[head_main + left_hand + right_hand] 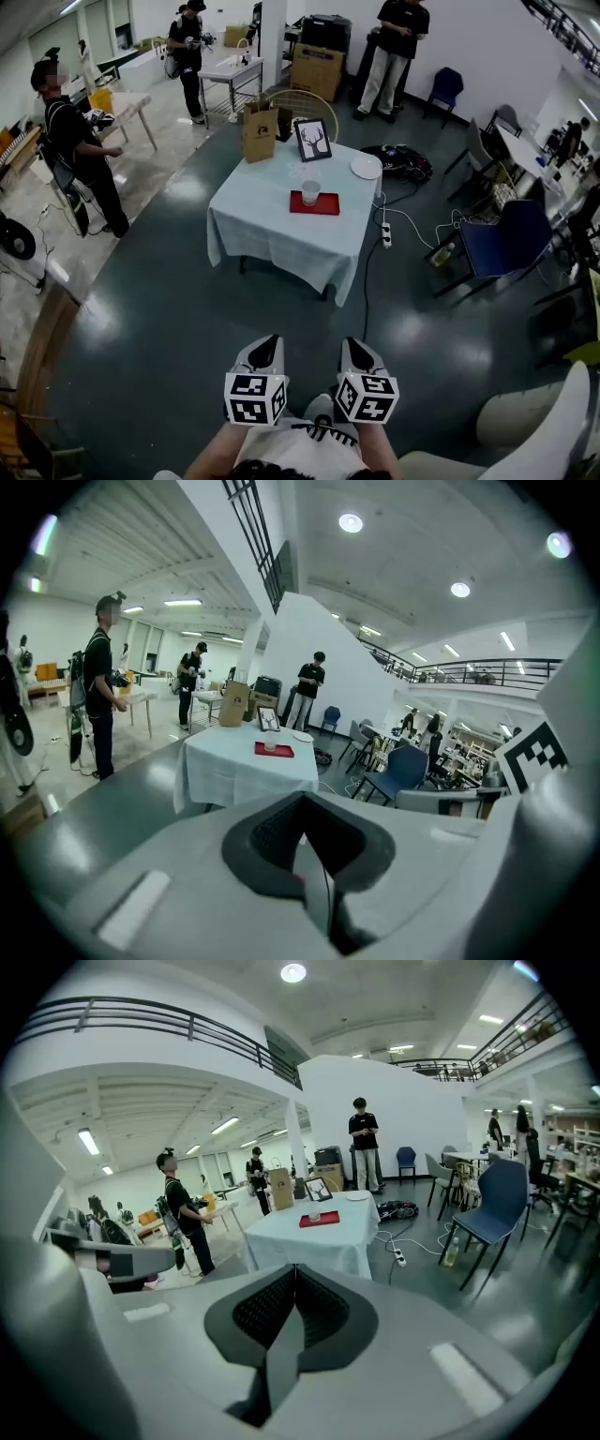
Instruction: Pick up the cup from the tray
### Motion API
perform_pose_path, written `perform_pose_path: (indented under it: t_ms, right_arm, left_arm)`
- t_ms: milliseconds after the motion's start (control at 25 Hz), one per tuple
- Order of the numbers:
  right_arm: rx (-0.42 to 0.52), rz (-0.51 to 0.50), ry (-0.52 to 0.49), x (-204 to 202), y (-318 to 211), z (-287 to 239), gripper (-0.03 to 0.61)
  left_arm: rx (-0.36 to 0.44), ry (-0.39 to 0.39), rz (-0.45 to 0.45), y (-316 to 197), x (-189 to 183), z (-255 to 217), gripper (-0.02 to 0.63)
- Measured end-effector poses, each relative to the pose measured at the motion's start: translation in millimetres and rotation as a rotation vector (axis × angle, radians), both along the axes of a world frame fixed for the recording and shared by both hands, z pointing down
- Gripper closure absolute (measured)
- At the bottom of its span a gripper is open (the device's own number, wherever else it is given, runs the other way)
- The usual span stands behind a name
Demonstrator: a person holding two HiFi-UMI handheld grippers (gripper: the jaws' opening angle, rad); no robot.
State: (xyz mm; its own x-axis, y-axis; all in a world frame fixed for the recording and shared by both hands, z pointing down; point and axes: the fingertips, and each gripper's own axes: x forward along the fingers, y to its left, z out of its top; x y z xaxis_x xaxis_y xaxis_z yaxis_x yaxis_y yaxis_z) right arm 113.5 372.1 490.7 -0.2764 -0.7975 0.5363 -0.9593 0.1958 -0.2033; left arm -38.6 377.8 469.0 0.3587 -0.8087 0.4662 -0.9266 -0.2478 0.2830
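Head view: a pale, translucent-looking cup (310,192) stands upright on a flat red rectangular tray (329,207), left of its middle, on a table draped in white cloth (281,239), well apart at twelve o'clock from both claws. A brown paper bag (260,132) sits at ten o'clock of the cup, a white plate (366,167) at two. The left gripper (267,349) and right gripper (356,349) are held low and near the body. Left gripper view: jaws pressed together, nothing between them; the cup (271,744) is far off at twelve. Right gripper view: jaws pressed together, empty; the cup (314,1213) is far off at twelve. The cup is probably light and thin-walled, so pinch mid-wall, gently. Its contents are too small to tell.
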Motion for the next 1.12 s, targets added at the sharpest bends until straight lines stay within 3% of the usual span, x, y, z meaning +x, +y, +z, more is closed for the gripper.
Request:
perform_pose_path:
  t_ms: [240,400,600,1120]
  right_arm:
    - [0.105,0.016,-0.051,-4.0,-3.7,-18.7,0.524]
    - [0.122,-0.027,-0.070,-12.4,-13.8,-20.7,0.479]
    - [0.180,-0.043,-0.093,-17.1,-40.2,-27.8,0.468]
    - [0.166,-0.128,-0.078,-13.6,-151.9,-27.8,0.427]
  left_arm:
    - [-0.003,-0.016,0.013,-2.0,-7.8,1.4,0.612]
    - [-0.004,-0.024,0.009,-8.9,-10.9,2.7,0.613]
    - [0.009,-0.046,-0.008,-28.4,-15.6,1.9,0.612]
    - [0.011,-0.039,-0.064,-134.3,-8.4,-1.1,0.613]
